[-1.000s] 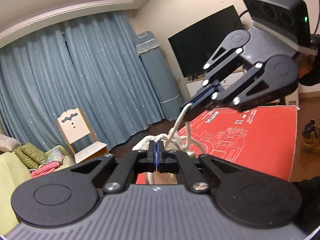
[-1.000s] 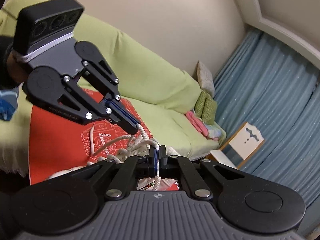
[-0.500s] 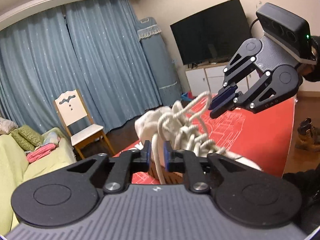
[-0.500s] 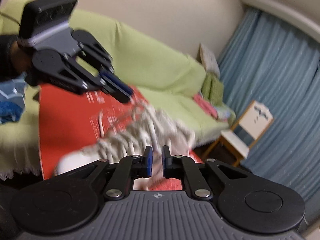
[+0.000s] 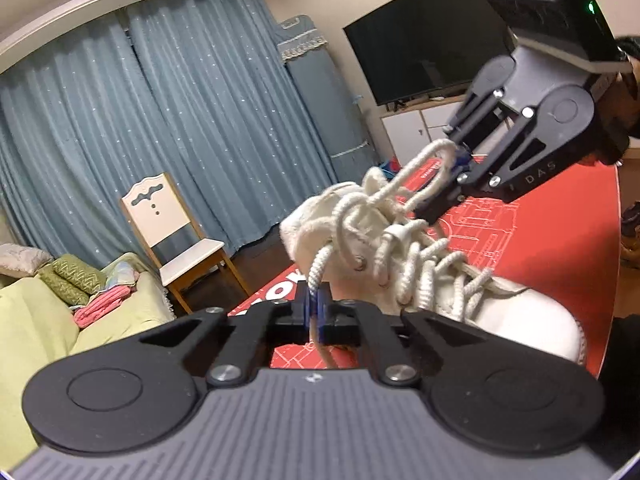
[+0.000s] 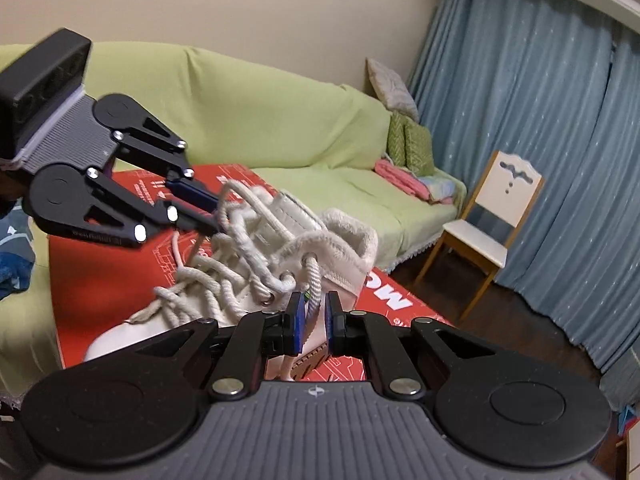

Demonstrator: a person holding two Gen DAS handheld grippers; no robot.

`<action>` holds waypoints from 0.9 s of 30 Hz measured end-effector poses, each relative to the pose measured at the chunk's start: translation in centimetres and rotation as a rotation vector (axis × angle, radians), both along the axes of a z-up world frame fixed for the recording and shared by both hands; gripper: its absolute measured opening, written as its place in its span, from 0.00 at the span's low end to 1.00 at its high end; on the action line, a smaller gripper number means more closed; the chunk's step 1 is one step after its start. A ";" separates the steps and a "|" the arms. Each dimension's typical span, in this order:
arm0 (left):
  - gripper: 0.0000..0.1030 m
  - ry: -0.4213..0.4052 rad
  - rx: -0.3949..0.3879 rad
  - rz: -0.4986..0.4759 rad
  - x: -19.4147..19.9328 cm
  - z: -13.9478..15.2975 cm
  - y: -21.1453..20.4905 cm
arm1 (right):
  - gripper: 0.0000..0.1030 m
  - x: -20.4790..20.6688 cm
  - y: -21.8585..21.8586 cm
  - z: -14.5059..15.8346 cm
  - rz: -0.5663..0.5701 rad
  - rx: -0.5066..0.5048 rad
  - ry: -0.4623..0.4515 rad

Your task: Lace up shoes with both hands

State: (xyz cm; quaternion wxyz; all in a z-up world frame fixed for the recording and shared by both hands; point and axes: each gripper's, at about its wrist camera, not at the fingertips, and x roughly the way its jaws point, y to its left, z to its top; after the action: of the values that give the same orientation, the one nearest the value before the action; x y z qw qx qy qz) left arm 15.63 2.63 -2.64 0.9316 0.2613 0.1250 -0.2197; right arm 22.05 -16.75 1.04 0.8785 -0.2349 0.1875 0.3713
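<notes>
Left wrist: shoe laced to top, centre frame; left gripper closing on lace, right gripper closing around lace; bow untied.

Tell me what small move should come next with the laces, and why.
Probably let the right gripper finish closing on the lace before pulling. Both jaws are closing; the left gripper pinches its strand, but the right pads stand apart with the lace between them, below the top eyelet of the shoe.
</notes>
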 end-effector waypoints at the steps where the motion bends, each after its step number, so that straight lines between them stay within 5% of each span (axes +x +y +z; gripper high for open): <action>1: 0.01 0.002 0.009 0.021 0.1 -0.1 0.3 | 0.06 0.3 -0.1 0.0 -0.007 0.002 0.020; 2: 0.01 0.009 0.023 0.048 0.2 -0.3 0.6 | 0.00 0.6 -0.4 0.0 -0.019 0.007 0.042; 8: 0.01 0.091 0.092 0.170 0.2 -2.3 3.3 | 0.00 1.7 -2.8 -1.4 -0.183 -0.114 0.059; 17: 0.01 0.152 0.240 0.177 -1.6 -4.4 3.4 | 0.00 -0.1 -3.3 -1.7 -0.111 -0.144 0.178; 27: 0.05 0.167 0.173 0.212 -4.0 -4.2 4.3 | 0.04 -1.7 -2.1 -2.2 -0.068 -0.218 0.160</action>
State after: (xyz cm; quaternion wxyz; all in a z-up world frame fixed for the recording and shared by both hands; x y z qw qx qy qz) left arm 11.64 6.94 -6.80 0.9101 0.3065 0.2472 -0.1293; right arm 20.31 -18.83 -1.20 0.8421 -0.2919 0.3039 0.3365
